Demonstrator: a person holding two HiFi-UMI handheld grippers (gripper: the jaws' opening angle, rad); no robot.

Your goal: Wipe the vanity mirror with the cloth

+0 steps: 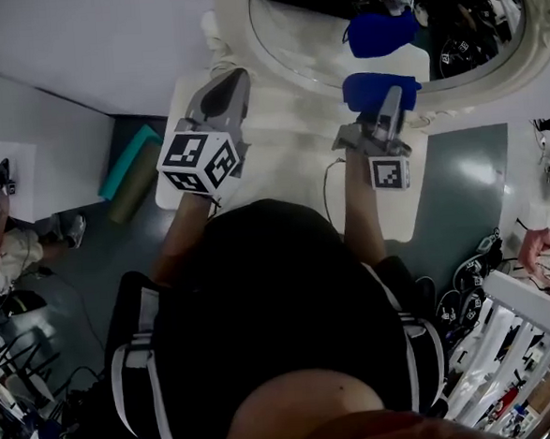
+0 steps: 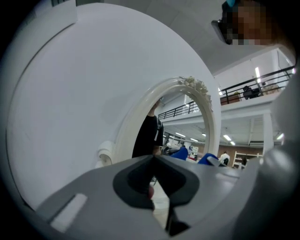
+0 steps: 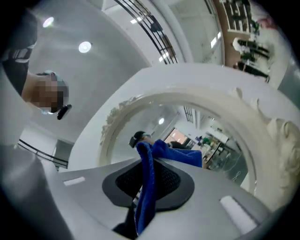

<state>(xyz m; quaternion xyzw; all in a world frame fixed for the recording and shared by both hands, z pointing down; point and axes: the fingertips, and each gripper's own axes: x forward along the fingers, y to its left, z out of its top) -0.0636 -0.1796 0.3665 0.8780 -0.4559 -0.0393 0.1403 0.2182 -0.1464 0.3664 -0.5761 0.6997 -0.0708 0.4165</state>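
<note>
A person in a black top stands over a white table (image 1: 285, 161), a gripper in each hand. The mirror (image 1: 318, 33) sits at the top of the head view, an oval glass in a carved white frame (image 1: 491, 81).

The right gripper (image 1: 393, 100) is right of centre in that view and points up at the lower edge of the mirror. Its jaws are clamped on a blue cloth (image 1: 378, 85). The cloth bunches above the jaw tips, right against the lower part of the frame, and its blue reflection shows in the glass just above. From here I cannot tell whether the cloth touches the glass. In the right gripper view, the right gripper (image 3: 149, 161) has the cloth (image 3: 146, 197) running as a narrow blue strip down the middle between the dark pads. A fold flops over to the right at the top. The mirror (image 3: 187, 119) arches across the frame behind it.

The left gripper (image 1: 229, 79) is upper left of centre in the head view, over the table's left part near the frame's lower left curve. In the left gripper view, the left gripper (image 2: 154, 158) has its jaws pressed together at the tips with nothing between them. The mirror (image 2: 187, 126) stands tall beyond, centre right.

A grey-green floor (image 1: 461, 187) shows to the right of the table.
</note>
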